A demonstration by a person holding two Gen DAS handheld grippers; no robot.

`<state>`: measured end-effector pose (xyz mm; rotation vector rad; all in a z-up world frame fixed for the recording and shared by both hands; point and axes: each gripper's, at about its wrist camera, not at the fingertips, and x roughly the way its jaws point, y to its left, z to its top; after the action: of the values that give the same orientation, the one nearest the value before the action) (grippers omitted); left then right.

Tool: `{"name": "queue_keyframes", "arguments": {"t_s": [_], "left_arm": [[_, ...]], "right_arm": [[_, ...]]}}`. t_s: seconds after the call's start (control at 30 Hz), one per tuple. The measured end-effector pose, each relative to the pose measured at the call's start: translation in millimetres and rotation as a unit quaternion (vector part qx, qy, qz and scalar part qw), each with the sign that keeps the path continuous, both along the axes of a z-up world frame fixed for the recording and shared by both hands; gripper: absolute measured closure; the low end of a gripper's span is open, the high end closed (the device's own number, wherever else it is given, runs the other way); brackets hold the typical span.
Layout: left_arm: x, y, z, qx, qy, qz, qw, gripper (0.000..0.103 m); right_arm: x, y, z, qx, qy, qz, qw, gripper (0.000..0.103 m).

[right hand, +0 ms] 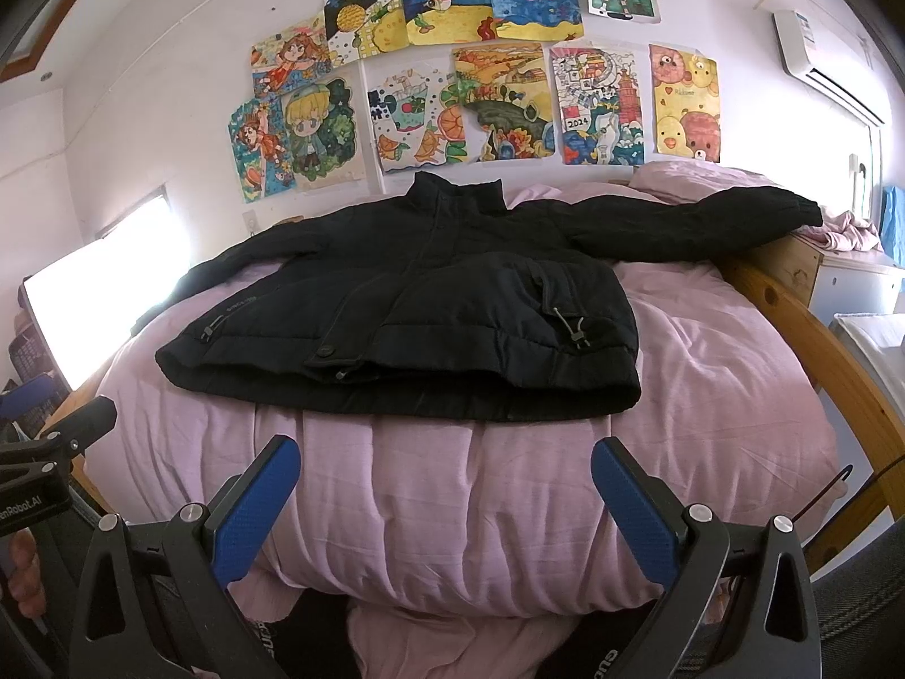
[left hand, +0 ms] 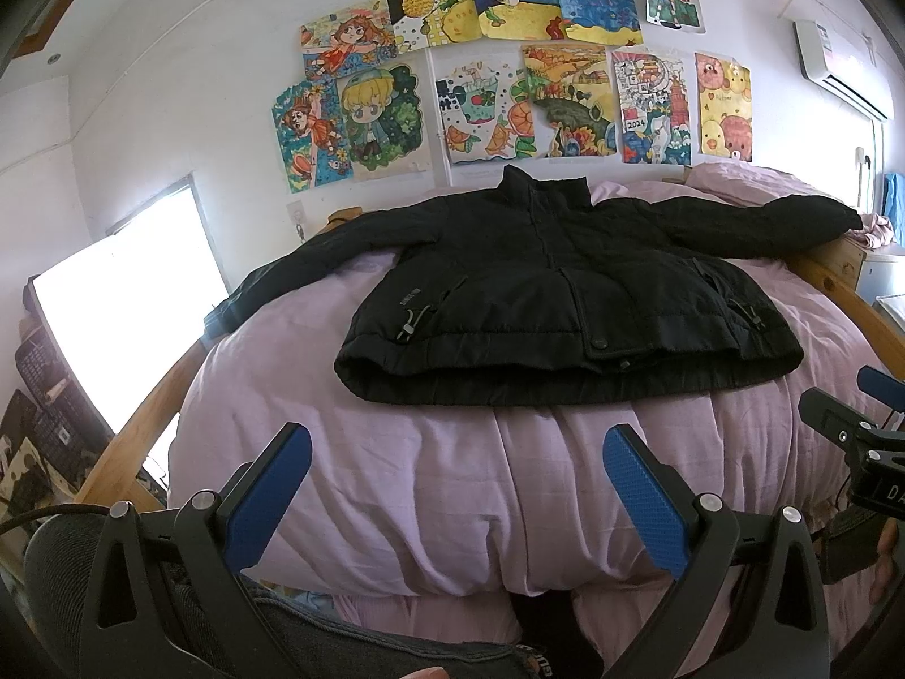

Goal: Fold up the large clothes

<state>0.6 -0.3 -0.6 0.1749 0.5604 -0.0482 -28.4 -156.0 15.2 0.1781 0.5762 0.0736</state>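
A black padded jacket [left hand: 543, 294] lies flat, front up, on a pink duvet [left hand: 452, 486], collar toward the wall and both sleeves spread sideways. The right wrist view shows the same jacket [right hand: 418, 305], its hem nearest me. My left gripper [left hand: 455, 450] is open, its blue pads wide apart, hovering short of the hem above the duvet's near edge. My right gripper [right hand: 444, 461] is open too, held at the same distance from the hem. Nothing is between either pair of fingers. Each gripper shows at the edge of the other's view.
The bed has a wooden frame [right hand: 814, 334] running along its right side and another rail [left hand: 141, 424] on the left. Drawings [left hand: 509, 73] cover the far wall. A bright window [left hand: 130, 305] is at left, and a white cabinet [right hand: 848, 283] stands at right.
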Motion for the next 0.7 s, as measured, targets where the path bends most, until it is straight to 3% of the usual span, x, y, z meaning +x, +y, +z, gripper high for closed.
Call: {"name": "queue_keyframes", "arguments": {"t_s": [0.7], "left_arm": [[-3.3,-0.4,7.7,-0.002,0.000,0.000,1.0000,0.002]], "right_arm": [[-0.3,-1.5,0.6,0.002,0.000,0.000,1.000,0.000]]}}
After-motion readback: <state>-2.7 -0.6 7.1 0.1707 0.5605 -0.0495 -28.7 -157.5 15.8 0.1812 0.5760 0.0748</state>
